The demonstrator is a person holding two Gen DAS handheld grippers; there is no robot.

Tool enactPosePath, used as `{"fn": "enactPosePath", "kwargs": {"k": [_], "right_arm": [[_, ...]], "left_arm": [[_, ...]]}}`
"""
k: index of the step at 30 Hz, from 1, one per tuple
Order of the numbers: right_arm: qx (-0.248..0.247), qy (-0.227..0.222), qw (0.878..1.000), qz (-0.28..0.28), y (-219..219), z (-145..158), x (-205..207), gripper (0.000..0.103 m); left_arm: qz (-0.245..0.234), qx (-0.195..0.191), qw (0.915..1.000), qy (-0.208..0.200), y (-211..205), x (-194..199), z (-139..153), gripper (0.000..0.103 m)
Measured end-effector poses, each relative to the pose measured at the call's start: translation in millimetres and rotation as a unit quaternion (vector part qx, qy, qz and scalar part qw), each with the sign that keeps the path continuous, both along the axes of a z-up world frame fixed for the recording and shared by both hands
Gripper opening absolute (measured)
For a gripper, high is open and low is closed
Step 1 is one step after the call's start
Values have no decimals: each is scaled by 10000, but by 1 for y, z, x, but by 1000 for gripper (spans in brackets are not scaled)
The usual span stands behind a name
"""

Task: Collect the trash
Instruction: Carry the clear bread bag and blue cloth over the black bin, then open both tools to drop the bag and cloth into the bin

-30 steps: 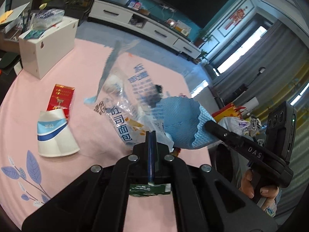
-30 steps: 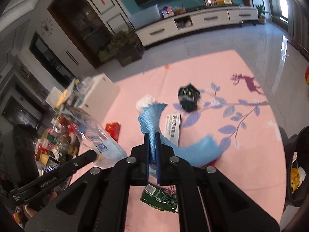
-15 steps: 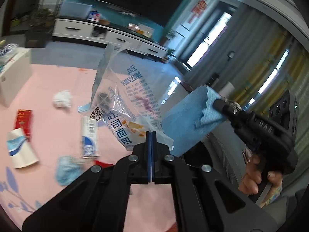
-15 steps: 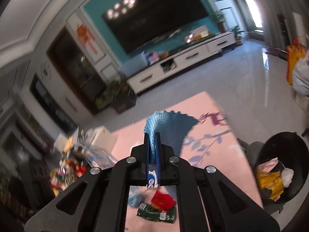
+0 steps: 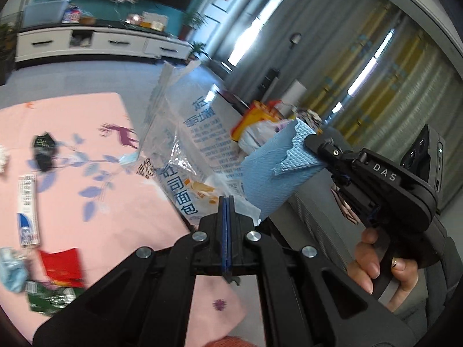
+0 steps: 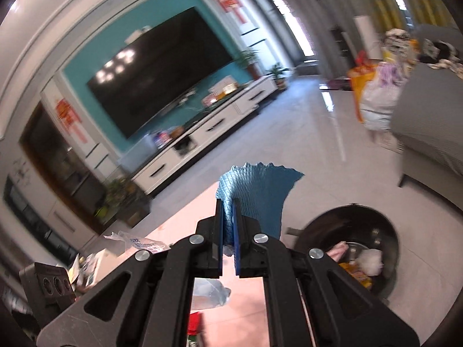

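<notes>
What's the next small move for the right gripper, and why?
Probably carry the right gripper a bit further until it is over the black trash bin, then open. It is shut on the blue cloth, and the bin, already holding trash, sits open just lower right of it. The left gripper is shut on the clear bread bag, so that can follow.

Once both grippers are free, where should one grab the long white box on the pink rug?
Grip the white box across its narrow width near mid-length, coming straight down from above. It lies flat on the rug, long and slim, with bare rug along both long edges for the fingers.
</notes>
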State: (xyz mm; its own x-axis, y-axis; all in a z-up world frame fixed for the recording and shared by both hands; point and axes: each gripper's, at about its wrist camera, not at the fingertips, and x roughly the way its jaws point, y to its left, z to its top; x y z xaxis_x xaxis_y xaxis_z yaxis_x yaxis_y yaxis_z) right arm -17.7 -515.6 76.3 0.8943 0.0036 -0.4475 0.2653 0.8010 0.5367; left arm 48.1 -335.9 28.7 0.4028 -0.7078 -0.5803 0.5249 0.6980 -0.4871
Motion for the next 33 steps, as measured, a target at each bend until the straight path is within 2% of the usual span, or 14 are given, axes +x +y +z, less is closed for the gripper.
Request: {"fn": "enactPosePath", "kwargs": {"k": [6, 12, 17, 27, 31, 33], "right_arm": [[44, 304, 9978, -581, -38, -24, -17, 6], [350, 665, 9934, -871, -71, -59, -25, 6], [762, 1113, 9854, -1042, -94, -96, -18, 7], [1316, 1831, 9671, -1180, -120, -147, -10, 7], [1329, 2002, 9627, -1243, -121, -150, -9, 7], [1184, 2131, 9616, -1262, -118, -147, -8, 8]], "left_arm": [[-501, 117, 9983, 287, -60, 10, -31, 1], [-832, 318, 9929, 786, -118, 20, -73, 1], [-896, 588, 9901, 904, -148, 22, -100, 1], [-821, 1070, 9817, 1344, -174, 39, -151, 1], [-812, 1150, 9792, 1463, -177, 44, -164, 1], [-792, 1181, 9794, 1433, -176, 43, -165, 2]]}}
